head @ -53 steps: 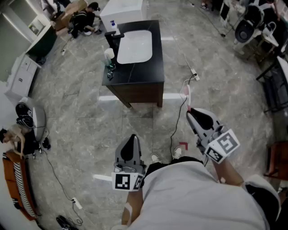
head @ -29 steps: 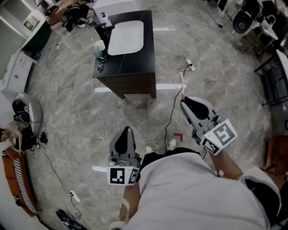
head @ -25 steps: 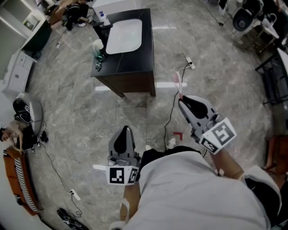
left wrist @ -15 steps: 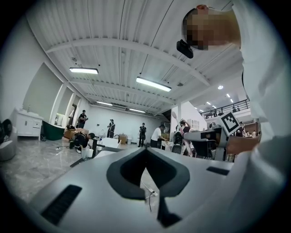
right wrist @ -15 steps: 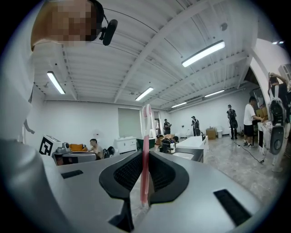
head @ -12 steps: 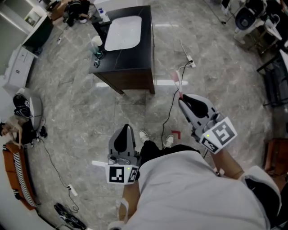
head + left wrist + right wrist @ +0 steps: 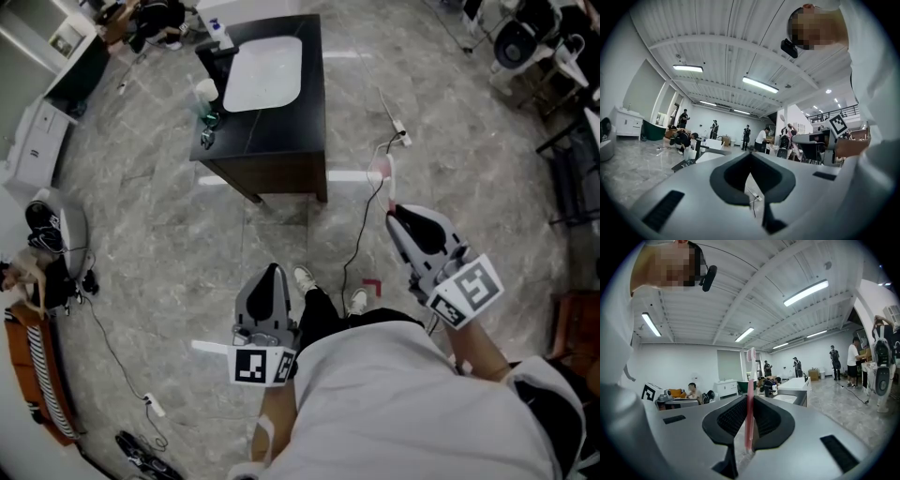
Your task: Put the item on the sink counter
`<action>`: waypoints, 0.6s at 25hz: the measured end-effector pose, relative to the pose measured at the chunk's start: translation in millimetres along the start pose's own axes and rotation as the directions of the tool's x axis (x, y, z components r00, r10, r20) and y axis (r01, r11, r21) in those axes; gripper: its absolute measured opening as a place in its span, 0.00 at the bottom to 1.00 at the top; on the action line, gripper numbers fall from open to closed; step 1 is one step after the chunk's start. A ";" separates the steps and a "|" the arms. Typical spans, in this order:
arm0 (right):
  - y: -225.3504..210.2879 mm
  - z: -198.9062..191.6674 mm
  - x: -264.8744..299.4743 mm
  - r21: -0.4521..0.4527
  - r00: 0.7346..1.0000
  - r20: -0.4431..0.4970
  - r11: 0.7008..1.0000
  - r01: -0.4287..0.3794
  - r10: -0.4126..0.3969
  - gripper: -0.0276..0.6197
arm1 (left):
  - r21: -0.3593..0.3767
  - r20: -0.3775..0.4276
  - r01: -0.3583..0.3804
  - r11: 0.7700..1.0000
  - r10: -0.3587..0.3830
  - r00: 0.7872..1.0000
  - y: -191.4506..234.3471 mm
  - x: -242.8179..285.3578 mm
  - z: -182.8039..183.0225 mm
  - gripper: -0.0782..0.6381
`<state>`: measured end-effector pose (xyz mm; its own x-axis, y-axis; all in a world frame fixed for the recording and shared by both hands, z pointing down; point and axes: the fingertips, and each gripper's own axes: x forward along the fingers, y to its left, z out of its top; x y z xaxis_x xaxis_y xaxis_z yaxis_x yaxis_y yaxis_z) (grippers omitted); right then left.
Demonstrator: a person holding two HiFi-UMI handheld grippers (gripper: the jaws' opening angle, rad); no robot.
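Observation:
A pink toothbrush (image 7: 749,394) with a white head stands upright between the jaws of my right gripper (image 7: 749,404), which is shut on it. From the head camera the toothbrush (image 7: 385,180) sticks out past the right gripper (image 7: 394,216) over the floor. The black sink counter (image 7: 281,141) with its white basin (image 7: 264,75) stands well ahead of both grippers, and appears far off as the counter (image 7: 797,391) in the right gripper view. My left gripper (image 7: 272,274) is shut with nothing in it, held low at the person's front.
On the counter's left edge stand a white cup (image 7: 204,92) and small dark items (image 7: 208,127). A black cable (image 7: 361,234) runs over the marble floor to a power strip (image 7: 397,127). Chairs and desks (image 7: 525,42) stand at the right; several people work in the background.
The person has taken a step, one shoe now forward between the grippers. The counter sits slightly higher and further left in view than two seconds ago. Both grippers hold as before.

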<state>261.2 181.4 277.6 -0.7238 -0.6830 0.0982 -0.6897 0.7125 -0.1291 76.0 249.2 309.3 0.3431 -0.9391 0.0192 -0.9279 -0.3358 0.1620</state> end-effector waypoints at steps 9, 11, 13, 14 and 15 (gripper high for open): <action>-5.2 14.9 62.0 -0.013 0.999 -0.007 0.999 0.036 -0.037 0.14 | -0.018 0.007 0.034 0.999 -0.034 0.999 62.2 39.2 12.0 0.11; -5.1 17.8 76.5 -0.020 0.999 -0.012 0.999 0.040 -0.040 0.14 | -0.018 0.020 0.042 0.999 -0.042 0.999 75.2 49.2 18.1 0.11; -5.1 20.9 93.3 -0.026 0.999 -0.015 0.999 0.044 -0.045 0.14 | -0.018 0.029 0.050 0.999 -0.050 0.998 89.6 57.7 22.2 0.11; -4.8 22.2 102.3 -0.029 0.999 -0.017 0.998 0.047 -0.048 0.14 | -0.021 0.032 0.053 0.998 -0.052 0.998 97.8 61.4 23.0 0.11; -4.4 23.3 110.9 -0.033 0.999 -0.019 0.998 0.050 -0.051 0.14 | -0.025 0.034 0.054 0.998 -0.053 0.998 106.1 64.9 23.2 0.11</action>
<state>184.4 98.7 266.1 -0.6882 -0.7150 0.1231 -0.7253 0.6823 -0.0916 -3.6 150.9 304.9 0.3870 -0.9218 -0.0230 -0.9040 -0.3842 0.1878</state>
